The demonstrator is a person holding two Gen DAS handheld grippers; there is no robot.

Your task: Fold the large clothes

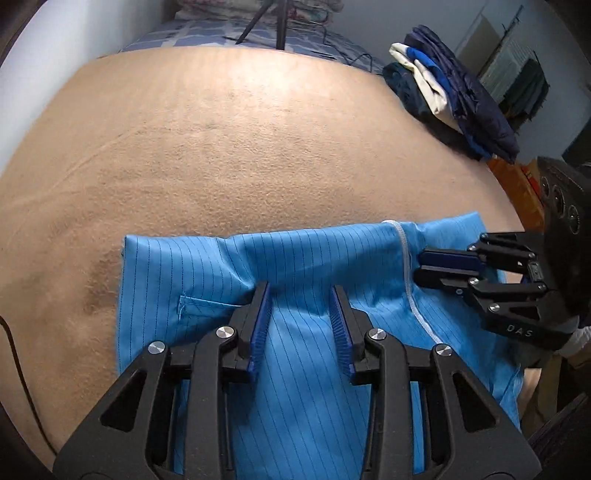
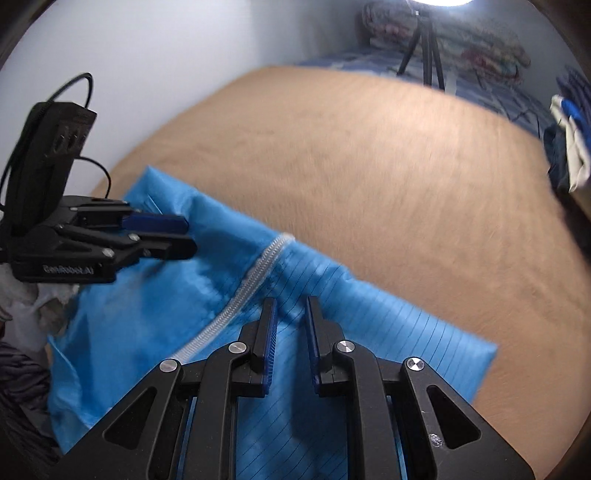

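A: Jaws first. The left gripper (image 1: 301,295) is standing wide open, its pads hanging over the blue pinstriped garment (image 1: 295,369) with cloth showing between them but nothing pinched.

B: And the right gripper (image 2: 290,306)?

A: Narrower, with a plain gap between the fingers, poised just right of the white zipper (image 2: 236,299). From the left wrist view its fingers (image 1: 448,260) are looking nearly closed beside the zipper (image 1: 408,280), yet I cannot tell that any fabric is caught there. I would call it open, not gripping.

B: Where is the garment lying?

A: Flat on the tan blanket (image 1: 240,147) covering the bed, along the near edge, its far edge running straight across and a small pocket (image 1: 207,302) showing toward its left side. Folded clothes (image 1: 454,99) are sitting at the blanket's far right corner, a tripod (image 1: 266,22) beyond the far edge.

B: So which step?

A: Judging by this, they are setting up a grasp between folds. Next, each gripper needs to close on an edge or corner and carry it over evenly, keeping the zipper from bunching.
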